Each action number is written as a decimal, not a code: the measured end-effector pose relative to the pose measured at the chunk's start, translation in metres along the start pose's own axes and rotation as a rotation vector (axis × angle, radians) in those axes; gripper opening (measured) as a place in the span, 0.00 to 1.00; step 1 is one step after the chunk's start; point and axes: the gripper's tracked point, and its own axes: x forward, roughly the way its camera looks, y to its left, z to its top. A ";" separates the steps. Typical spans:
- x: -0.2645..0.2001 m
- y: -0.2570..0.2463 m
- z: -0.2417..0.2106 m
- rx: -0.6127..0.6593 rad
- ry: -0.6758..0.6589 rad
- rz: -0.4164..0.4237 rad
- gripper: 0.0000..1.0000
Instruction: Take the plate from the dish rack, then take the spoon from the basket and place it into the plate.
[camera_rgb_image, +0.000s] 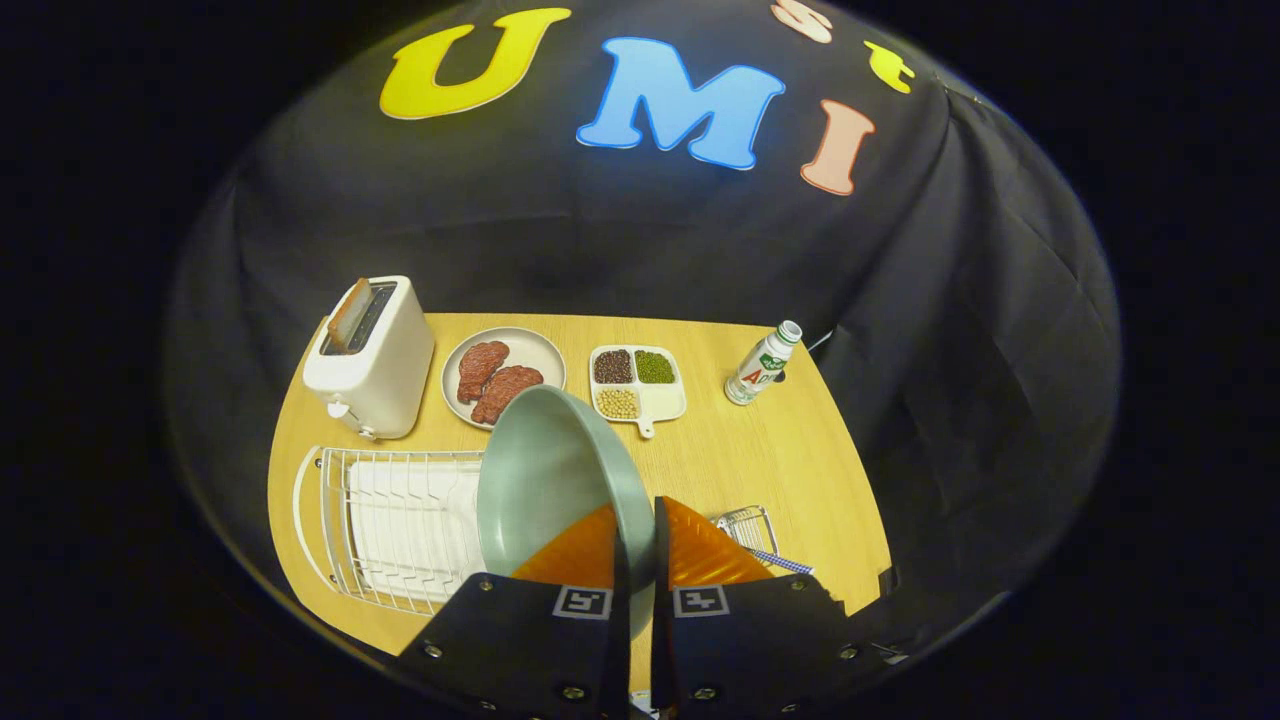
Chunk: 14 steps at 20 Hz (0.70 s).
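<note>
1. Gripper (640, 545) fingers pinch the rim of the plate (545, 470), held tilted above the rack (385, 525).
2. Basket (748, 528) sits right of the fingers, spoon handle (780, 562) poking out.
3. Toaster (370, 355), meat dish (535, 352), bean tray (672, 398) and bottle (762, 365) stand beyond.

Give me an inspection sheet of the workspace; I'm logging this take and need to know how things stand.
Surface: wooden table, bare ahead of the fingers.
Job's things: grey-green plate held tilted on edge above the white wire dish rack; small wire basket just beyond the fingers, with a checked spoon handle sticking out.
Clutter: toaster with a slice in it; plate of meat; divided tray of beans; bottle.
Grippers: gripper shut on the plate's rim.
Cables: a thin light cord behind the bottle, unclear.
Surroundings: black cloth wall.
</note>
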 end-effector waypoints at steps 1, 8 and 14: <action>-0.002 -0.008 -0.002 0.021 -0.003 0.020 0.08; -0.012 -0.073 -0.044 0.155 0.044 0.164 0.08; -0.008 -0.096 -0.074 0.241 0.049 0.354 0.08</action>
